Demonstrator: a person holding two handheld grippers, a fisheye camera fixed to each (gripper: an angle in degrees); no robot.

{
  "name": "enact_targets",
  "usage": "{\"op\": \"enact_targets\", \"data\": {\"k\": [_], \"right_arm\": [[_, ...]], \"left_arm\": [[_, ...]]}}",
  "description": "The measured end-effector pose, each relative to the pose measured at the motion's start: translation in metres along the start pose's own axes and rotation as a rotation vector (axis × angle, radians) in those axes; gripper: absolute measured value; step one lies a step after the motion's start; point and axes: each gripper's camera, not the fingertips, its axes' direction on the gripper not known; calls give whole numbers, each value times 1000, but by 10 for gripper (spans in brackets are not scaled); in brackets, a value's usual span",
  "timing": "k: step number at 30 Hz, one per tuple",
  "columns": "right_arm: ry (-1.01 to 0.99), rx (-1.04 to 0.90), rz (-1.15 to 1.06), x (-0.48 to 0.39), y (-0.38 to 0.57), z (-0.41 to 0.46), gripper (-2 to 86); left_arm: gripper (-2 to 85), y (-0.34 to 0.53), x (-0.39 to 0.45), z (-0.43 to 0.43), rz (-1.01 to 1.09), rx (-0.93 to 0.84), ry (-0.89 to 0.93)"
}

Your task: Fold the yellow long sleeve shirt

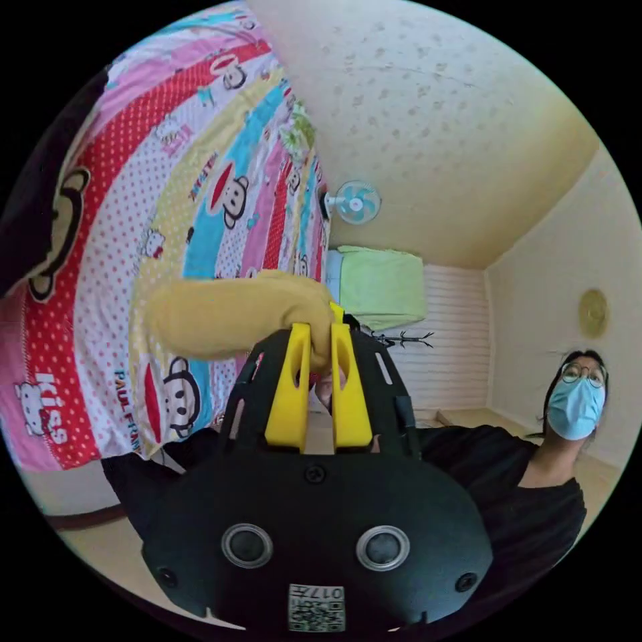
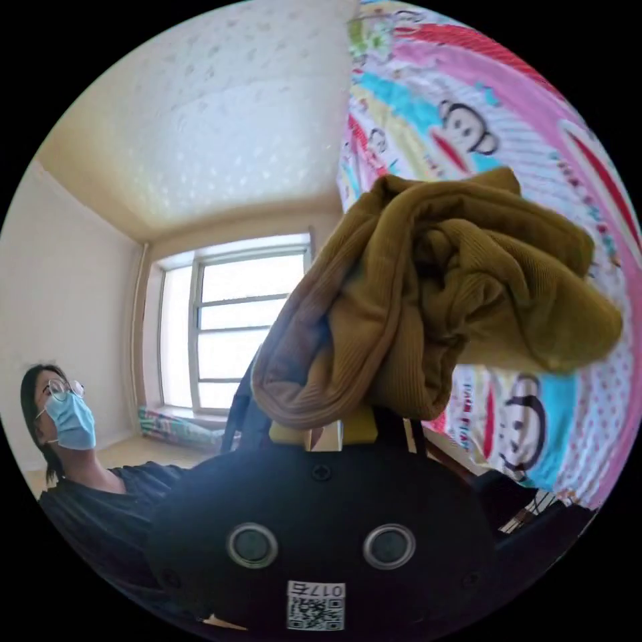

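The yellow long sleeve shirt (image 1: 227, 319) hangs in the air in front of a cartoon bedsheet (image 1: 134, 221). In the left gripper view, my left gripper (image 1: 318, 354) is shut on one end of it; the two yellow jaws stand close together, and the cloth runs off to the left as a soft roll. In the right gripper view, the shirt (image 2: 435, 294) is a mustard, ribbed bundle heaped over my right gripper (image 2: 326, 414). Only the jaws' yellow bases show there, set close together, and the tips are buried in the cloth.
The patterned bedsheet (image 2: 508, 134) covers the bed along one side of both views. A person in a black top (image 1: 535, 495) and a face mask is close behind the grippers. A wall fan (image 1: 356, 202), a green cloth (image 1: 381, 284) and a window (image 2: 247, 328) lie further off.
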Motion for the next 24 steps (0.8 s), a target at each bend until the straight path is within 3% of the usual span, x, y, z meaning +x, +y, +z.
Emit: {"op": "enact_targets", "data": {"k": [4, 10, 12, 16, 18, 21, 23, 24], "right_arm": [[-127, -113, -81, -57, -23, 118, 46], [-154, -168, -119, -107, -34, 274, 48], [-20, -205, -87, -82, -34, 319, 50], [304, -368, 37, 6, -26, 346, 66], [713, -545, 53, 73, -9, 320, 50], [1242, -744, 274, 152, 39, 219, 22], [1373, -766, 423, 172, 77, 139, 14], [1419, -738, 535, 175, 104, 84, 11]], "left_arm": [[53, -6, 48, -120, 130, 215, 21], [61, -36, 92, -223, 196, 374, -152], [69, -44, 71, -229, 140, 418, -201], [89, -27, -57, -213, -242, 480, -352], [64, 3, -132, -190, -436, 407, -487], [4, 113, -268, -116, -923, -81, -570], [-6, 236, -309, -71, -1280, -452, -600], [-7, 263, -308, -67, -1342, -475, -616]]}}
